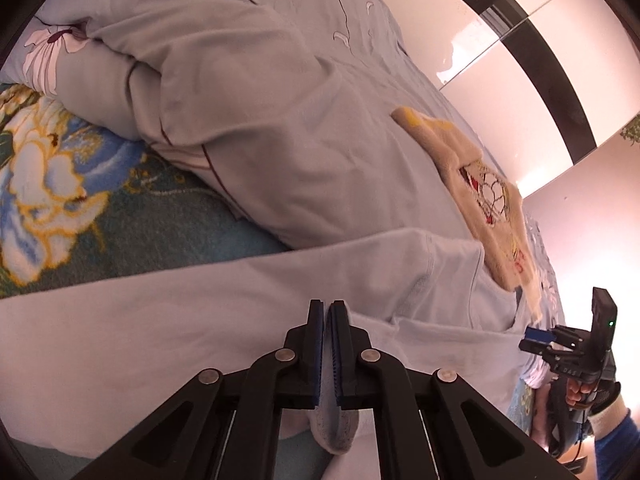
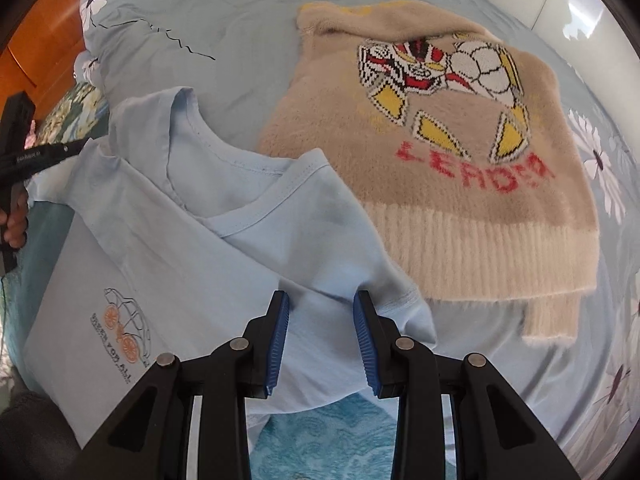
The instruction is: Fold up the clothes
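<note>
Entry, fold in progress. Nearest me, my left gripper point(image 1: 325, 312) has its pads pinched together on a fold of the pale blue tee point(image 2: 192, 248); cloth bulges out between the fingers behind the pads. My right gripper point(image 2: 321, 304) stands with fingers apart over the tee's near right sleeve hem, cloth lying between the pads but not pressed by them as far as I can tell. The tee lies on the bed point(image 2: 240, 40), near and left in the right view, partly gathered: neckline open and rumpled, one shoulder turned over, body still fairly flat with a small car print point(image 2: 124, 328) toward the near left. I judge it early in its fold, with sleeves not yet laid in and no tidy rectangle formed. A teal patterned cover point(image 2: 320, 440) shows under its near edge. Just beyond, to the right, the beige sweater point(image 2: 440, 160) with a football figure and red lettering lies spread flat, its ribbed cream hem touching the tee's sleeve; it looks unfolded. Farther off, a pillow point(image 1: 240, 100) in the same pale flowered fabric rests on the bed, with a floral blanket point(image 1: 60, 180) at its left. Left to do, by my reading: finish the tee, then the sweater.
</note>
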`<state>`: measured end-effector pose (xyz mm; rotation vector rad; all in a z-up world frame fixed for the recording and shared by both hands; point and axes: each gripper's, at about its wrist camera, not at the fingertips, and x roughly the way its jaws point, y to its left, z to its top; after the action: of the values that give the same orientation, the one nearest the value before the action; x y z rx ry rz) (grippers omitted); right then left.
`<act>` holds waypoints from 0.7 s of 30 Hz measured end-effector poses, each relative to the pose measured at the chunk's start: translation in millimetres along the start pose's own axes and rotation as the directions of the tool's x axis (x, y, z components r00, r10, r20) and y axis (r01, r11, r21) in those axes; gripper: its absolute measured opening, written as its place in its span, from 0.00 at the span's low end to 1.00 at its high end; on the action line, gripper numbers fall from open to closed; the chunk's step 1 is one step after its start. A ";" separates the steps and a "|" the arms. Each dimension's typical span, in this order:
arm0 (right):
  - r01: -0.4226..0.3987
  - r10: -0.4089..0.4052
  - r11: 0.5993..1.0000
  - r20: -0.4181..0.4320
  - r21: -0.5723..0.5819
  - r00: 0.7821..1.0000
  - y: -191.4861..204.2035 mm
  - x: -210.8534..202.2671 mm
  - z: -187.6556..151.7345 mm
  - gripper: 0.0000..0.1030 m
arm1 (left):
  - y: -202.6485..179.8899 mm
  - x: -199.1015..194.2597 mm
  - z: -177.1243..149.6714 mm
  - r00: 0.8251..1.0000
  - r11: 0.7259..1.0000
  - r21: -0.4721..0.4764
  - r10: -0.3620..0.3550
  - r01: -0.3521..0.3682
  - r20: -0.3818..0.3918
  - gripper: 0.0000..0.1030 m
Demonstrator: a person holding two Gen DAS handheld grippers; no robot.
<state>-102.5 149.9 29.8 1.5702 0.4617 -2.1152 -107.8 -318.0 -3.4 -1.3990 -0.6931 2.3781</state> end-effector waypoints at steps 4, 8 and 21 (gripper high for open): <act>0.011 -0.011 1.000 -0.014 -0.022 1.000 1.0 3.2 0.5 0.34 | 5.2 -1.8 7.9 1.000 1.000 -0.005 0.015 -0.015 0.022 0.05; -0.001 0.001 1.000 -0.013 0.016 1.000 -5.1 4.5 -4.5 0.34 | 17.4 4.7 14.6 1.000 0.997 -0.072 0.013 -0.013 0.003 0.04; 0.013 -0.027 0.982 0.075 0.186 0.997 -26.2 -29.0 -53.6 0.34 | 28.4 9.4 -34.1 0.995 0.989 -0.142 0.022 -0.036 -0.101 0.41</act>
<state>-66.9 204.5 41.7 1.5819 0.2611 -2.2814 -82.7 -328.7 -39.7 -1.5843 -0.8373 2.3011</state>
